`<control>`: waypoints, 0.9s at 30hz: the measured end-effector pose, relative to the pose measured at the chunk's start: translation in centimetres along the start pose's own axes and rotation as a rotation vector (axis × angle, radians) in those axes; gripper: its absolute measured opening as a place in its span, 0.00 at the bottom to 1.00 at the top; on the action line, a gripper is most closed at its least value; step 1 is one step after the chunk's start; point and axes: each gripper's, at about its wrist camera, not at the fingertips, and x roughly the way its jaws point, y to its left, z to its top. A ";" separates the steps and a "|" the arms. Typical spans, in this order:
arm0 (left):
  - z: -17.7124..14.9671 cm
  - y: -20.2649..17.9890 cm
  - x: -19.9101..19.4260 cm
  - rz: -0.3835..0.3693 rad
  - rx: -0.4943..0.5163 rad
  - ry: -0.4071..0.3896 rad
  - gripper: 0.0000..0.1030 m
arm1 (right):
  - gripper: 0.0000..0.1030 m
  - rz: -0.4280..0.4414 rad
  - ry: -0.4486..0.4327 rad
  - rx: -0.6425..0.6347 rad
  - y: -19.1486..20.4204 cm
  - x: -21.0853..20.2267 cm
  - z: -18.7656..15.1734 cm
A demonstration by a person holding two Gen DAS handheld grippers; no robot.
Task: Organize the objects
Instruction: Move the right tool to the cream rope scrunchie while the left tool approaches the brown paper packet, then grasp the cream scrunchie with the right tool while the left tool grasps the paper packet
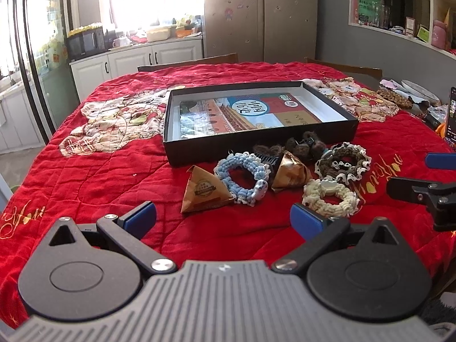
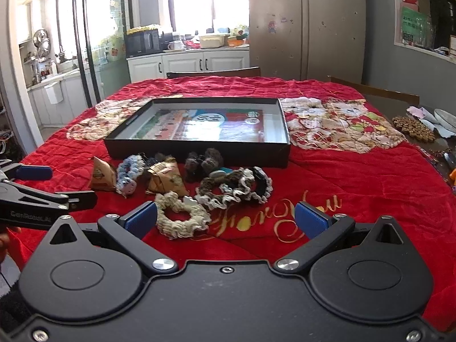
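A shallow black box (image 1: 256,149) (image 2: 199,149) with a book lying flat inside sits mid-table. In front of it lies a cluster: two tan pyramid packets (image 1: 203,192) (image 2: 102,175), a blue scrunchie (image 1: 242,181) (image 2: 128,175), a cream scrunchie (image 1: 330,198) (image 2: 178,216), a brown-and-white scrunchie (image 1: 343,162) (image 2: 228,189) and dark fuzzy hair clips (image 1: 305,144) (image 2: 203,161). My left gripper (image 1: 223,219) is open, short of the packets. My right gripper (image 2: 226,218) is open too, with the cream scrunchie just inside its left finger.
A red quilted cloth (image 1: 114,176) covers the table. Dishes and a woven trivet (image 2: 413,128) sit at the far right edge, with a phone (image 1: 451,114) nearby. Wooden chair backs (image 2: 216,72) stand behind the table, kitchen cabinets and a fridge beyond.
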 end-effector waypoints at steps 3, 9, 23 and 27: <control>0.0 0.4 0.4 -0.025 -0.014 0.014 1.00 | 0.97 0.008 -0.001 -0.013 -0.1 0.2 -0.2; -0.3 0.7 1.3 -0.088 0.004 0.010 1.00 | 0.86 0.081 0.001 -0.033 0.1 0.9 -0.5; 0.0 3.0 4.4 -0.071 0.021 -0.031 0.88 | 0.26 0.204 0.087 -0.024 0.9 5.2 -0.6; 0.2 3.5 5.2 -0.081 -0.003 -0.024 0.85 | 0.23 0.193 0.099 -0.032 1.1 6.1 -0.4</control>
